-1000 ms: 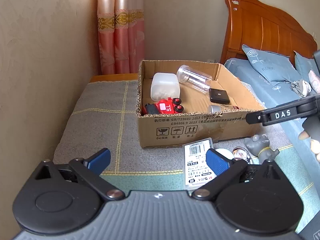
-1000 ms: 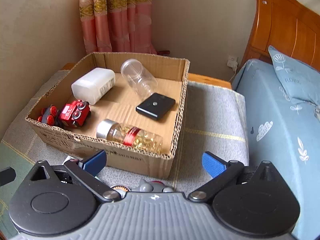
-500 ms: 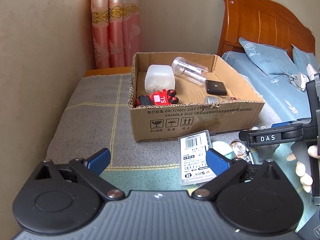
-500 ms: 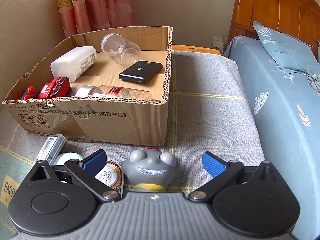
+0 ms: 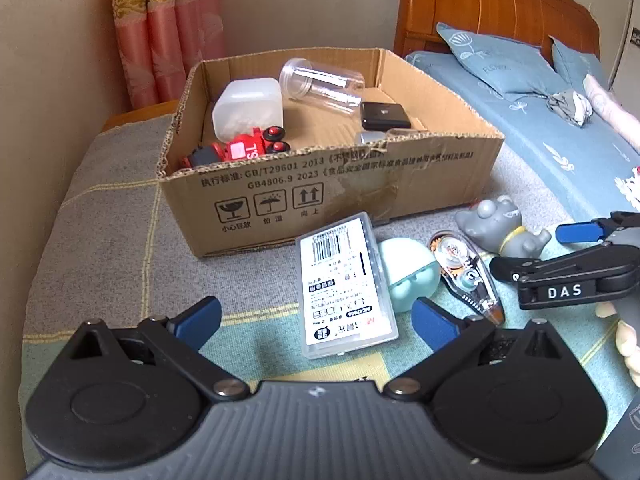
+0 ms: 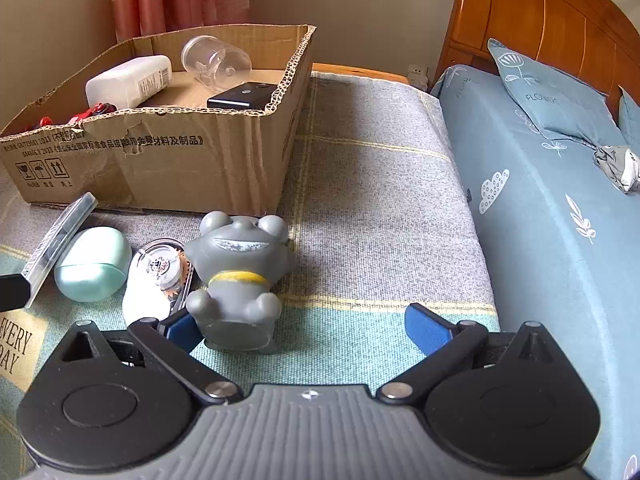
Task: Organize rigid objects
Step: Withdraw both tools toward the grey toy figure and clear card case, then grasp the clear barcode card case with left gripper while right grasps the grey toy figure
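Observation:
A cardboard box [image 5: 360, 192] [image 6: 168, 160] sits on a grey mat. It holds a white bottle [image 5: 248, 106], a clear jar [image 5: 320, 84], a black case [image 5: 384, 117] and a red toy train [image 5: 240, 150]. In front of it lie a clear plastic case [image 5: 346, 284], a mint egg-shaped case [image 5: 408, 274] [image 6: 92, 264], a correction tape [image 5: 464, 270] [image 6: 160, 276] and a grey frog figure [image 5: 498, 226] [image 6: 240, 276]. My left gripper [image 5: 316, 320] is open above the plastic case. My right gripper [image 6: 304, 328] is open, low, its left finger beside the frog figure.
A bed with blue sheet [image 6: 560, 208], pillow [image 6: 552, 100] and wooden headboard [image 6: 540, 32] runs along the right. A wall and pink curtain [image 5: 168, 32] stand behind the box. The mat's grey and teal cloth [image 6: 380, 200] extends right of the box.
Both grippers have come down and forward toward the items in front of the box. The right gripper now sits close around the frog figure's side. Nothing has been grasped.

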`<state>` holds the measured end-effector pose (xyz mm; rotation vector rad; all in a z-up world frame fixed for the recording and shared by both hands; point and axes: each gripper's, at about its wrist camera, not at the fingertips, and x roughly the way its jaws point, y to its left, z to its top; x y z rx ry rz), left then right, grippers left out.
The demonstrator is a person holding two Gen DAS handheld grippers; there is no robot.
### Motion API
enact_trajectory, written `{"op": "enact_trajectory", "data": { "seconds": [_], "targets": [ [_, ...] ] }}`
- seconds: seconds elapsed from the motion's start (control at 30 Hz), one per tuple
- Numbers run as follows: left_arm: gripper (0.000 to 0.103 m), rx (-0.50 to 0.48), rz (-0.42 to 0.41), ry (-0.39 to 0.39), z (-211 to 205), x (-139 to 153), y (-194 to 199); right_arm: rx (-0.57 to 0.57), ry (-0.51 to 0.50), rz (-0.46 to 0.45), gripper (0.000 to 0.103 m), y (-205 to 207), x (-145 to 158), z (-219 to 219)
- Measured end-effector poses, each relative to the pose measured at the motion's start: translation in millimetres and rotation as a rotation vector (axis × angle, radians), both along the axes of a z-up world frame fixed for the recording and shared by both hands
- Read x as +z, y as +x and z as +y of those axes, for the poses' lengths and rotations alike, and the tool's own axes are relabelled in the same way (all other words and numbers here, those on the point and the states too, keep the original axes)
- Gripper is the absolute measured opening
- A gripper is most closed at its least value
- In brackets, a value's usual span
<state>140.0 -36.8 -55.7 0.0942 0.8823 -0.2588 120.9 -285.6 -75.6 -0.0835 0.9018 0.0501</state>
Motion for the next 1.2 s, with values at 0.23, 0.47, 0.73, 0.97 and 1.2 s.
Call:
{"op": "enact_trajectory", "data": {
  "seconds": [0.23, 0.47, 0.73, 0.97, 1.2],
  "targets": [
    [0.101, 0.044, 0.039, 0.047, 14, -16, 3, -0.002, 0.032, -0.007, 0.103, -4, -1, -5],
    [0.102, 0.143, 0.053, 0.070, 60, -24, 2, 0.007, 0.032, -0.026, 0.103, -8, -2, -5],
    [0.102, 0.268, 0.036, 0.132, 99, -21, 2, 0.021, 0.032, -0.032, 0.103, -12, -3, -9],
    [0.102, 0.151, 0.037, 0.063, 72, -11, -8, -0.002, 0.033, -0.034, 0.103, -20, -3, -27],
    [0.102, 0.088, 0.023, 0.031, 41, -9, 6, -0.088, 0.032, -0.053, 0.103, -18, -4, -44]
  ]
}}
